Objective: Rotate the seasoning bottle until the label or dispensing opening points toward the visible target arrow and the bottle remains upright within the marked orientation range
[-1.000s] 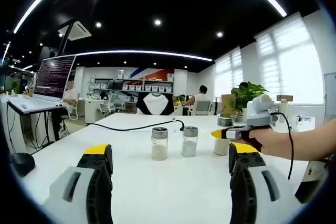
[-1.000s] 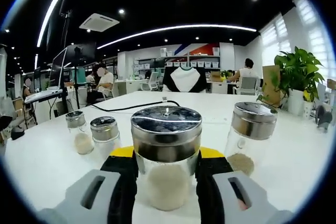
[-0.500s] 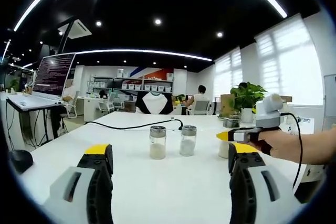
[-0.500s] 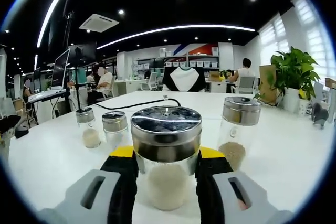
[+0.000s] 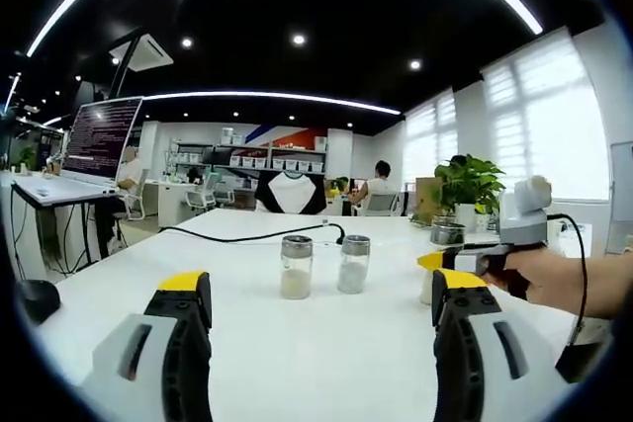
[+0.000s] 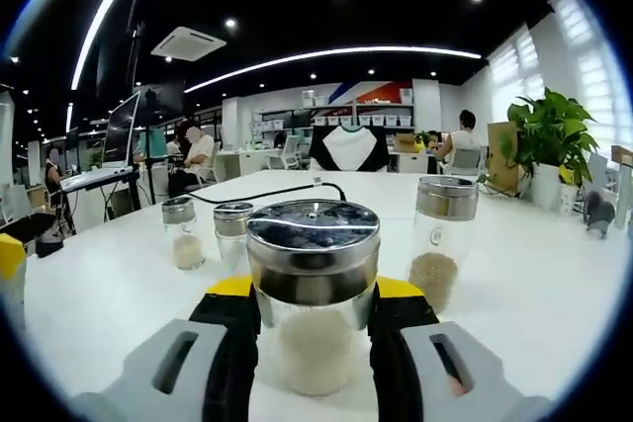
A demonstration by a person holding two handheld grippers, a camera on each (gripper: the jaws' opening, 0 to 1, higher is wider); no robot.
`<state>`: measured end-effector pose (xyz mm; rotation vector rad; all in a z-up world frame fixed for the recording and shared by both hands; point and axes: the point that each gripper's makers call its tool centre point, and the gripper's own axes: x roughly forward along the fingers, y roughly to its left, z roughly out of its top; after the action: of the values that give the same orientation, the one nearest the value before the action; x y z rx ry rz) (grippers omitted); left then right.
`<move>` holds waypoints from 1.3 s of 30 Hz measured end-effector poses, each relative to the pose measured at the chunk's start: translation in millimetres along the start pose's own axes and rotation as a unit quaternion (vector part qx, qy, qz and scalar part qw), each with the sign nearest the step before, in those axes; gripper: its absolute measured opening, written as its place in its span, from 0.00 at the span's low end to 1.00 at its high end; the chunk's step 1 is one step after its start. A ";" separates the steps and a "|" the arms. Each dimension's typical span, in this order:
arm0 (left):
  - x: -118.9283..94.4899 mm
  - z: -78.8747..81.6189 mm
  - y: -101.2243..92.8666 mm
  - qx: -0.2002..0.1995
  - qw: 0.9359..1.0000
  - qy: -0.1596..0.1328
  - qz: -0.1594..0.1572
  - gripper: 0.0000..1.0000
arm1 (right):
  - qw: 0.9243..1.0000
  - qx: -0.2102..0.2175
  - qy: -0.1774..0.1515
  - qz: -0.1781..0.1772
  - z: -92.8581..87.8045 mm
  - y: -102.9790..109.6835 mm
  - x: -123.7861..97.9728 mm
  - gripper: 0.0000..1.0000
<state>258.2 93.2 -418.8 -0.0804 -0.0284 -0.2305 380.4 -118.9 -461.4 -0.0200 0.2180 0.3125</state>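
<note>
Seasoning bottle point(image 6: 313, 294), clear glass with a steel lid and pale powder inside: it stands upright on the white table point(image 6: 109, 294), clamped between the black yellow-tipped jaws of your right gripper point(image 6: 313, 318). Lid faces the camera level; you cannot make out a label, opening or arrow from here.

Right gripper view, other items on the table:
- a taller glass bottle with brown granules point(image 6: 438, 254), right of the held one, apart from it
- two small glass shakers with white powder point(image 6: 205, 234), left and further back, close together
- a black cable point(image 6: 267, 194) running across the far tabletop
- a green potted plant point(image 6: 547, 145) at the far right.

Left gripper view: your left gripper point(image 5: 316, 318) has its jaws wide apart, nothing between them, low over bare table. Beyond it stand the two shakers; your right gripper and hand point(image 5: 539, 274) sit at the right edge.
</note>
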 end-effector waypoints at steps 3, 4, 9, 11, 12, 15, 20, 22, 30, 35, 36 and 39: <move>0.9 0.1 -2.7 0.000 1.000 0.002 -0.004 0.97 | 1.000 0.002 0.000 0.003 -0.9 2.1 -2.4 0.41; 1.1 0.0 -3.3 0.001 1.000 0.002 -0.005 0.97 | 1.000 0.002 0.001 0.002 -1.5 3.7 -3.1 0.41; 2.8 -0.5 -7.7 0.001 1.000 0.003 -0.014 0.97 | 1.000 -0.003 -0.007 0.003 -2.7 4.0 -4.7 0.41; 2.4 -0.8 -7.6 0.001 1.000 0.004 -0.014 0.98 | 1.000 -0.004 -0.010 0.005 -2.0 4.8 -4.3 0.41; 2.1 -0.8 -7.6 0.000 1.000 0.004 -0.014 0.98 | 1.000 -0.003 -0.009 0.004 -1.9 6.1 -4.3 0.41; 1.2 -0.8 -6.9 0.000 1.000 0.004 -0.013 0.98 | 1.000 -0.004 -0.012 0.005 -2.0 5.1 -2.6 0.41; 0.0 0.9 -7.2 0.001 1.000 0.002 -0.012 0.98 | 1.000 -0.003 -0.013 0.005 -3.1 8.0 -2.1 0.41; -0.5 1.9 -7.6 0.001 1.000 0.001 -0.012 0.98 | 1.000 -0.003 -0.015 0.005 -3.1 8.2 -1.9 0.41; -1.7 1.6 -7.1 0.004 1.000 0.001 -0.011 0.98 | 1.000 -0.005 -0.013 0.013 -3.3 12.1 -1.6 0.41; -1.3 0.8 -7.3 0.003 1.000 0.002 -0.011 0.98 | 1.000 -0.009 -0.015 0.024 -3.6 13.7 -3.1 0.41; -1.2 0.9 -7.4 0.003 1.000 0.002 -0.012 0.98 | 0.999 -0.011 -0.015 0.027 -3.8 13.7 -3.8 0.41; -1.5 1.8 -6.2 0.003 1.000 0.001 -0.008 0.98 | 0.999 -0.017 -0.024 0.044 -4.0 15.0 -3.6 0.41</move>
<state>255.3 87.7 -416.6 -0.0735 -0.0279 -0.2469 371.7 -106.0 -464.3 -0.0368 0.1670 0.4041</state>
